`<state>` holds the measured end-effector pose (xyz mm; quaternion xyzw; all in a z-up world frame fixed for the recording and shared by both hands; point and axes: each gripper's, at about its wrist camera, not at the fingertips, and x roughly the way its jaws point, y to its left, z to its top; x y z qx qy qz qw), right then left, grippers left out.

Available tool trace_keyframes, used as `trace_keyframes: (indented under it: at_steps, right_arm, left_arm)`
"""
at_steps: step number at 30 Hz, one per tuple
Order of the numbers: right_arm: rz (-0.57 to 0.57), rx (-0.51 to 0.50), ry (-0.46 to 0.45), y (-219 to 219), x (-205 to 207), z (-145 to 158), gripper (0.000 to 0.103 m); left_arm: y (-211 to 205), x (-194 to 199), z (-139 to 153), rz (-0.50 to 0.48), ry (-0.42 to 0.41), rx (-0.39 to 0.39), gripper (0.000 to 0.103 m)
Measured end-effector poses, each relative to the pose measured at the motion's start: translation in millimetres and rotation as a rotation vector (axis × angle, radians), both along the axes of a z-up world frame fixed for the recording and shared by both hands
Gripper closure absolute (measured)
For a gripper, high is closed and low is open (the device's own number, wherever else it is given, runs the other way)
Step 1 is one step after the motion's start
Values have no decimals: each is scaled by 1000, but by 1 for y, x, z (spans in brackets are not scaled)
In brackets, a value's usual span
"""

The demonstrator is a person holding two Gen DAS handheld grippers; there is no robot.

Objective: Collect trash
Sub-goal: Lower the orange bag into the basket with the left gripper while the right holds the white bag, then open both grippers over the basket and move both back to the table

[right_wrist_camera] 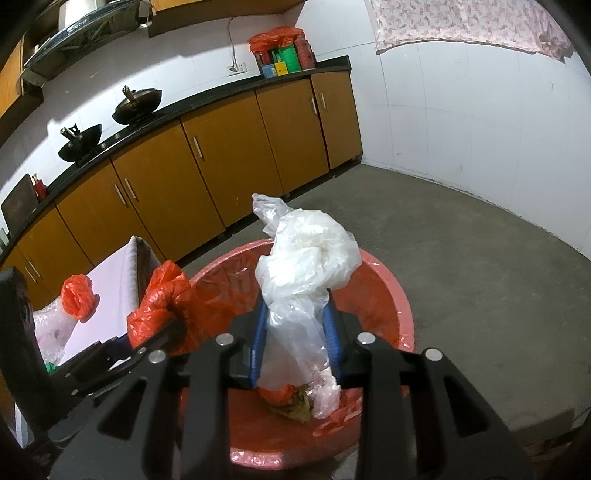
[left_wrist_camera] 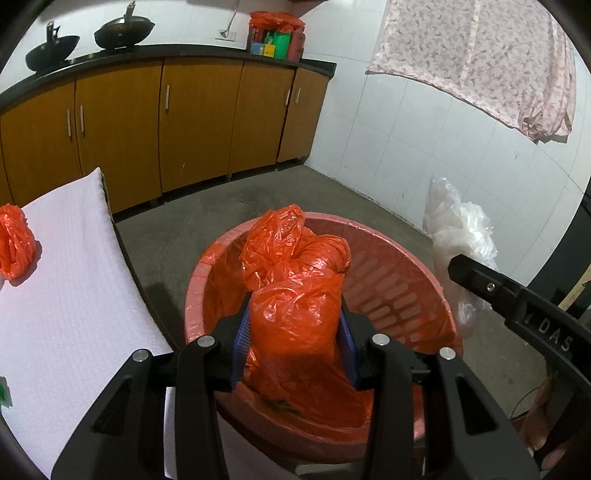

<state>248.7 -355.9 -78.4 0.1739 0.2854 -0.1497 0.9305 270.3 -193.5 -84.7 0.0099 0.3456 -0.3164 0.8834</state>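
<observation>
A pink slatted bin (left_wrist_camera: 388, 280) lined with an orange bag stands on the floor; it also shows in the right wrist view (right_wrist_camera: 380, 284). My left gripper (left_wrist_camera: 295, 317) is shut on a crumpled orange plastic bag (left_wrist_camera: 295, 273), held over the bin's mouth. My right gripper (right_wrist_camera: 295, 325) is shut on a crumpled clear white plastic bag (right_wrist_camera: 306, 266), also over the bin. That white bag (left_wrist_camera: 458, 229) and the right gripper's finger (left_wrist_camera: 480, 280) show at the right of the left wrist view. Some leafy scraps (right_wrist_camera: 295, 402) lie in the bin.
A table with a white cloth (left_wrist_camera: 70, 280) stands left of the bin, with another orange bag (left_wrist_camera: 14, 243) and clear plastic (right_wrist_camera: 51, 328) on it. Brown cabinets (left_wrist_camera: 192, 118) under a black counter with two woks (left_wrist_camera: 122, 31) line the far wall. A floral cloth (left_wrist_camera: 480, 62) hangs at right.
</observation>
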Motion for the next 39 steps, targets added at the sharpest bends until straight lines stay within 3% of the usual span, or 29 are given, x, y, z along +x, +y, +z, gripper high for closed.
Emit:
trace_keyframes:
  at_steps: [11, 20, 30, 39]
  right_arm:
    - [-15, 46, -26, -10, 1, -2, 57]
    - [-28, 18, -32, -7, -12, 4, 49]
    - [107, -10, -15, 48, -13, 10, 48]
    - [346, -10, 12, 150, 3, 13, 48]
  left_arm:
    - [-2, 5, -4, -1, 28, -4, 48]
    - [28, 2, 5, 81, 25, -24, 41]
    - [116, -37, 22, 295, -58, 11, 36]
    - [229, -61, 29, 578, -128, 89, 33]
